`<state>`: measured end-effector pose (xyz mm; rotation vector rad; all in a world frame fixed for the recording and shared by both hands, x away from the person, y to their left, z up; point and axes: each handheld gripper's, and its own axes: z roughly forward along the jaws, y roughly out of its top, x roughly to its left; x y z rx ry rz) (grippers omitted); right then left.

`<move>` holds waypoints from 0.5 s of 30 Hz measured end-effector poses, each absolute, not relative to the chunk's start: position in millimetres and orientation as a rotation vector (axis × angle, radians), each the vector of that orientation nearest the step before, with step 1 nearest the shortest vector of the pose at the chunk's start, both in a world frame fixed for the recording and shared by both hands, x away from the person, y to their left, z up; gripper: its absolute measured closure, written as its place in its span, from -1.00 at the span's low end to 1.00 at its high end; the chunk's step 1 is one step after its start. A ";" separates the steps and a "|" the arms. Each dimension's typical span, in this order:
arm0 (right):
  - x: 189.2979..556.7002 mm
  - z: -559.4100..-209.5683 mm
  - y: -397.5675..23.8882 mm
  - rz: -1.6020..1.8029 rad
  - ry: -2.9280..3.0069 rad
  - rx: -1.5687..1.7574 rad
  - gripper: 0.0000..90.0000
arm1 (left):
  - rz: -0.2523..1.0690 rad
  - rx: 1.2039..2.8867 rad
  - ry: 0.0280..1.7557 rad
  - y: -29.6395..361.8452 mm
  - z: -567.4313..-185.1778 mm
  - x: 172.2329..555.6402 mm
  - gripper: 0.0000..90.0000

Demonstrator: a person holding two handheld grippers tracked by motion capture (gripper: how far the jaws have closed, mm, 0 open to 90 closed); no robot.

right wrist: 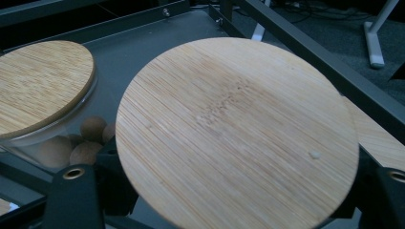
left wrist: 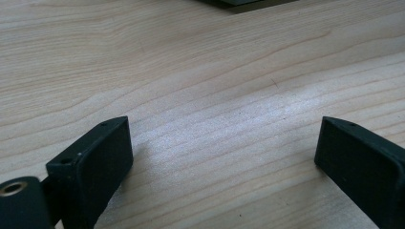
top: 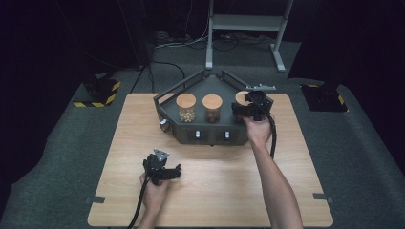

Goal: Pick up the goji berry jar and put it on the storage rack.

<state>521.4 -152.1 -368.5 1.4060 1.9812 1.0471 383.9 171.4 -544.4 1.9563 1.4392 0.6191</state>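
A person works at a pale wooden table [top: 215,191] with a two-jaw gripper in each hand, seen from above. The right gripper [top: 246,109] is at the right end of a dark grey angular rack [top: 191,131] that stands at the table's far edge, and it is clamped on the rightmost jar [top: 241,98], whose round bamboo lid [right wrist: 236,131] spreads across the right gripper view between the two black jaws; the jaws reach up on either side of the lid's lower edge, and the glass body beneath the lid is hidden there, so what the jar contains cannot be told. Just beside it on the rack stands the middle jar [top: 212,109], its own bamboo lid in place, with rounded brown pieces visible through the glass in the right gripper view. Farther along the rack, toward its left end, the left jar [top: 186,108] holds paler pieces under a matching lid. The three jars stand in a row, close together, and small knobs show along the rack's front face. The left gripper [top: 165,171] rests low over the bare table near the person's side, well apart from the rack; in the left gripper view its jaws stand wide with nothing but wood grain between them. A black cable trails from each gripper back along the forearm.
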 end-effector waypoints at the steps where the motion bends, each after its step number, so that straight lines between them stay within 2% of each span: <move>1: 521.6 -369.0 -151.6 1.046 1.984 1.404 -0.43 | 0.619 1.955 1.439 171.3 -544.4 383.9 -0.87; 15: 527.2 -379.7 -140.8 1.018 2.024 1.360 -0.42 | 0.621 1.955 1.439 170.7 -544.5 384.1 -0.87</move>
